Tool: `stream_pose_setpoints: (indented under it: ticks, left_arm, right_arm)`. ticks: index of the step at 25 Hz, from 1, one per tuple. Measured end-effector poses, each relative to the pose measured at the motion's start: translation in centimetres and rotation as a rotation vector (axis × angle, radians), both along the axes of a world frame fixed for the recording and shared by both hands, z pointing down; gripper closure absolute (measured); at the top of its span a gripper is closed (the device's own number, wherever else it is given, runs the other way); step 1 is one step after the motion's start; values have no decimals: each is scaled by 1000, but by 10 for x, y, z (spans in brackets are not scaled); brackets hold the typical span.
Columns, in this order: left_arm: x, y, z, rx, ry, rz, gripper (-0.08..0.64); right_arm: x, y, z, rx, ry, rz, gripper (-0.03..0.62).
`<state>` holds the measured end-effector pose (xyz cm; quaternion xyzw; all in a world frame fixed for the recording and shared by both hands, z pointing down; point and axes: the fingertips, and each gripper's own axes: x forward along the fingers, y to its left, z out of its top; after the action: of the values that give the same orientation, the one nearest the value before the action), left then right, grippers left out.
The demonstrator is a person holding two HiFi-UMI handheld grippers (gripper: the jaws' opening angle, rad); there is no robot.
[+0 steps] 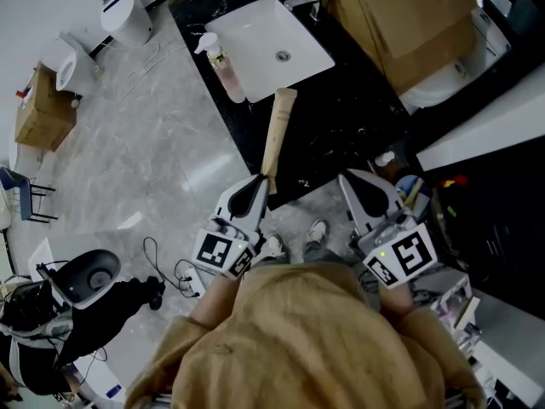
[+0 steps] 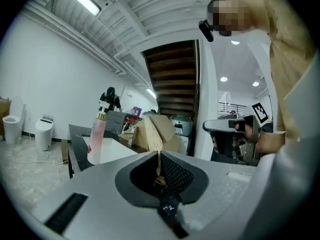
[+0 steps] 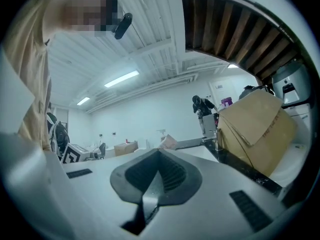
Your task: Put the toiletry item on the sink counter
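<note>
A long tan toiletry tube [image 1: 278, 135] sticks out of my left gripper [image 1: 261, 182], which is shut on its lower end. The tube lies slanted over the front edge of the black sink counter [image 1: 341, 118], its far end close to the white basin [image 1: 269, 45]. In the left gripper view the tube [image 2: 156, 140] shows edge-on, pinched at my left gripper [image 2: 159, 159]. My right gripper [image 1: 361, 179] hovers at the counter's front edge, to the right of the tube. It is shut with nothing in it, and my right gripper [image 3: 159, 152] shows its jaws meeting.
A pink pump bottle [image 1: 223, 68] stands on the counter left of the basin, and a faucet [image 1: 308, 0] behind it. Flattened cardboard [image 1: 400, 20] leans at the counter's right end. Toilets [image 1: 128, 14], a cardboard box [image 1: 43, 109] and cables [image 1: 170, 271] occupy the marble floor at left.
</note>
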<state>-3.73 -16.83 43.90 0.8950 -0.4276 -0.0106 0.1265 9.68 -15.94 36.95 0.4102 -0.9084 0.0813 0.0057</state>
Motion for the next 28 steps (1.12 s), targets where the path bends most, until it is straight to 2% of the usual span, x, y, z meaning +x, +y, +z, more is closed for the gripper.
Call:
stream_pose_setpoints:
  ticks: [6,19,28]
  left_arm:
    - [17,-19,25,-49,-49,14,548]
    - [55,-77,96,-227,-246,75,548]
    - [64,-104,131,-310,-373,107,548]
  right_arm:
    - [6,-3,3,4,-10,-3,591]
    - [34,10,11,-19,-18,31,591]
    - [49,12,17,-25,-26,59,591]
